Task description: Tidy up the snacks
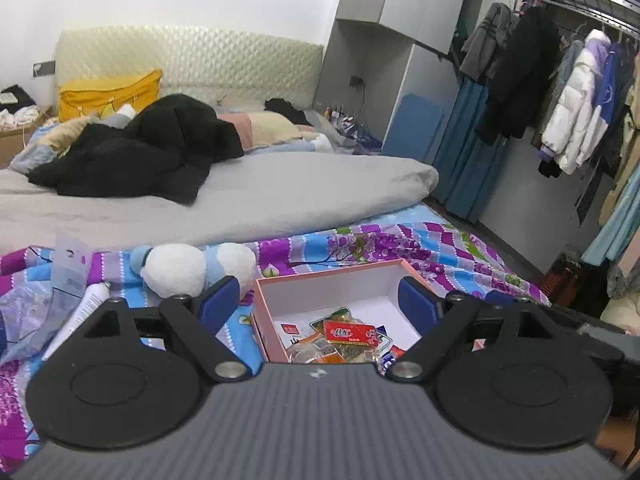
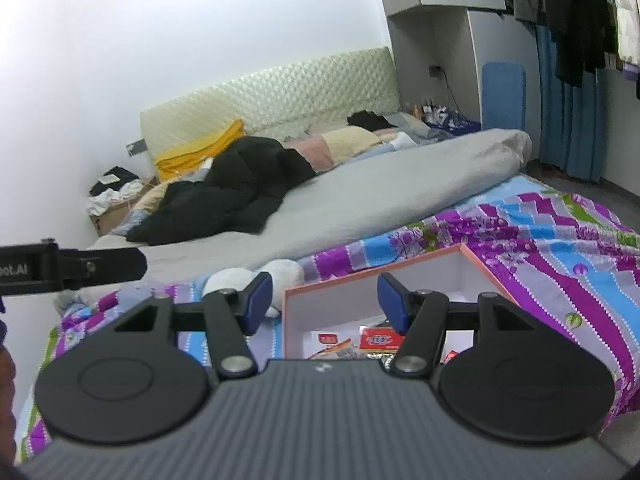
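A pink box with a white inside lies open on the patterned bedspread. Several snack packets lie in it, among them a red packet. My left gripper is open and empty, hovering over the box's near part. In the right wrist view the same box holds the red packet and other snacks. My right gripper is open and empty above the box's near left corner. The near parts of the box are hidden behind both gripper bodies.
A white and blue plush toy lies left of the box, with a white tube further left. A grey duvet and black coat cover the bed beyond. Clothes hang at the right. The left gripper's side shows at left.
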Available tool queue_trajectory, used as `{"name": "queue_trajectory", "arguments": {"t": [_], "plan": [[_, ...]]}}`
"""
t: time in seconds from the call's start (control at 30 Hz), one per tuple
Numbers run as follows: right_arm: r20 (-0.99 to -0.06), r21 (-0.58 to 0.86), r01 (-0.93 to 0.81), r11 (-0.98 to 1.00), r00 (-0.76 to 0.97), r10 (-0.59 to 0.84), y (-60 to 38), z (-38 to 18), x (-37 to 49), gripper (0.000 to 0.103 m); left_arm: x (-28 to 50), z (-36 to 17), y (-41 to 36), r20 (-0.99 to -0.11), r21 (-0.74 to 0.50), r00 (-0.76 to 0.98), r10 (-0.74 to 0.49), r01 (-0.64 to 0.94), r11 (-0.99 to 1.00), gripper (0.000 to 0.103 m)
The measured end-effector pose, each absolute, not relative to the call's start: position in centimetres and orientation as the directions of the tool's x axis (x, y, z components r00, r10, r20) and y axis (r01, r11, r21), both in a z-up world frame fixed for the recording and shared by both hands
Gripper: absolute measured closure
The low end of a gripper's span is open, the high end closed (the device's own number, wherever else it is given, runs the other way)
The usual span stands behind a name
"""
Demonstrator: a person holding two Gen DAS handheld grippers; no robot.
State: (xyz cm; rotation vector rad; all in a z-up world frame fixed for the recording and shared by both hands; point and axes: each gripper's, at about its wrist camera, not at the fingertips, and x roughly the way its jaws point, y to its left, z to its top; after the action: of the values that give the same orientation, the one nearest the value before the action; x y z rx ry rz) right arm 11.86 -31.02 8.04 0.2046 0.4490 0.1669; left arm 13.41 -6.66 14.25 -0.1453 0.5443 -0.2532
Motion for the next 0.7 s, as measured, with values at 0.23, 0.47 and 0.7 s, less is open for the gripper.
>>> {"name": "queue_trajectory", "arguments": {"t": [0.23, 0.47, 0.7], "plan": [[-0.360, 0.250, -0.115, 0.961, 0.911, 0.202, -31.4, 9.9, 8.4, 0.043, 9.0, 15.7, -5.7, -0.459, -0.199, 0.845, -0.273, 0.202, 0.959, 0.014], [-0.348, 0.214, -0.093, 0.972, 0.923, 0.165, -31.7, 10.1, 5.4, 0.043, 6.0, 15.2, -5.5, -0.433, -0.192, 0.859, -0.273, 0.208, 0.959, 0.014], [-0.359, 0.220, -0.079, 0.972, 0.920, 0.156, -32.0, 8.9, 3.5, 0.043, 4.3, 14.2, -5.4, -0.427, -0.192, 0.862, -0.273, 0.208, 0.959, 0.014]]}}
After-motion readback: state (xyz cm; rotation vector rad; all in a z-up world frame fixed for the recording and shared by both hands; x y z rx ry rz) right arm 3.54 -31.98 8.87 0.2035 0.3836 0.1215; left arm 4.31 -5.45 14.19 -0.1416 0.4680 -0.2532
